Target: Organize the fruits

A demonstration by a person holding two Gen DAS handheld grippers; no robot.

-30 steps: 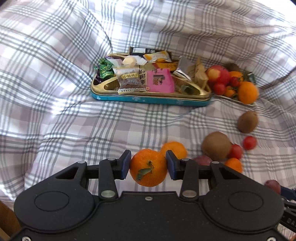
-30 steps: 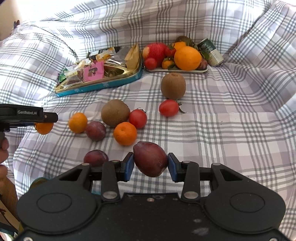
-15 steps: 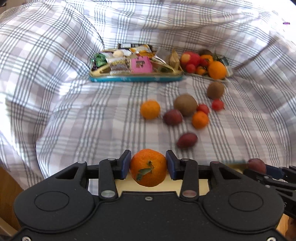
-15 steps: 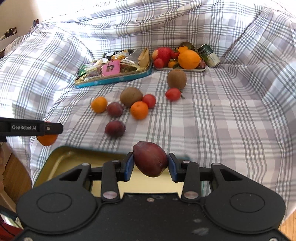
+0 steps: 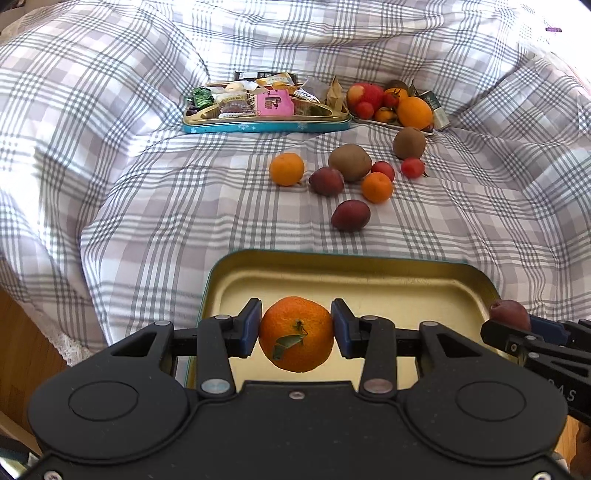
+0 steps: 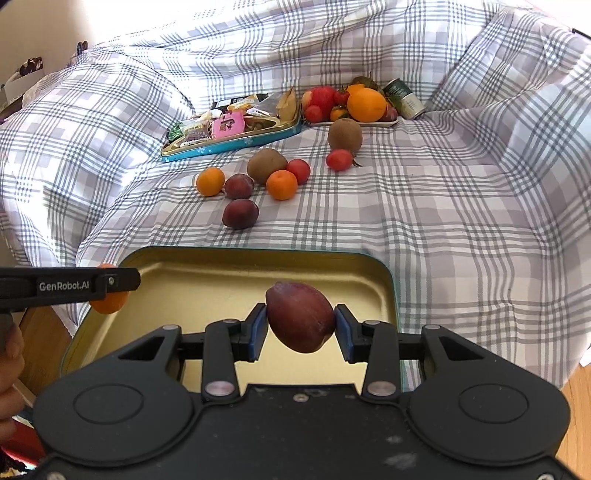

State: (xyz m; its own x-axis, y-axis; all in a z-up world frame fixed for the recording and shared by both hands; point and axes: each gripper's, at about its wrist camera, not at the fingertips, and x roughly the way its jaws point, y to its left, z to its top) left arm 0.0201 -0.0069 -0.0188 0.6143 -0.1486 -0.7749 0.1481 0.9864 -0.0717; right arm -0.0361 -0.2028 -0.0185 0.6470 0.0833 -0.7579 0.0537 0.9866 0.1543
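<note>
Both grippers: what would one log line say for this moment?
left gripper: holds orange mandarin | right gripper: holds dark red plum | both above empty gold tin tray

Plaid cloth (image 5: 155,206), grey and lilac on white, draped in folds over a broad cushioned surface and rising at the back and both sides. Wooden floor (image 6: 580,424), warm brown, visible at the lower corners past the cloth's edge. Pale wall (image 6: 40,26) at upper left; strong daylight washes out the cloth at the left and top.
</note>
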